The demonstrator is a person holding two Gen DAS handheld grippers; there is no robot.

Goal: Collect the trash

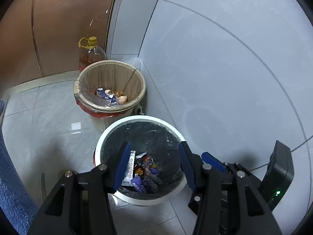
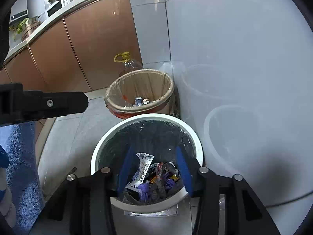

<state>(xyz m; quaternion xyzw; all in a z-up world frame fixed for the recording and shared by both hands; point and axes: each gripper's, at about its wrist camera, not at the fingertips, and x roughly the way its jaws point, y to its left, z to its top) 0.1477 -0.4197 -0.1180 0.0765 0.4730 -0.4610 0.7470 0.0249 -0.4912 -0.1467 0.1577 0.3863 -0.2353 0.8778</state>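
Both grippers hover over the white bin (image 2: 199, 145) — left gripper (image 1: 154, 166) and right gripper (image 2: 153, 168) spread wide, holding nothing. Wrappers (image 2: 156, 178) lie inside its black liner (image 2: 156, 135); the liner looks not yet gathered. Behind it, the beige bin (image 1: 109, 66) holds scraps too.

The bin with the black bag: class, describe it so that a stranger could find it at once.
Start at the grey tiled wall where it meets the brown cabinets. Two bins stand there on the floor; the bin with the black bag is the nearer one. Its white rim and colourful wrappers set it apart from the tan bin, lined with a clear bag.
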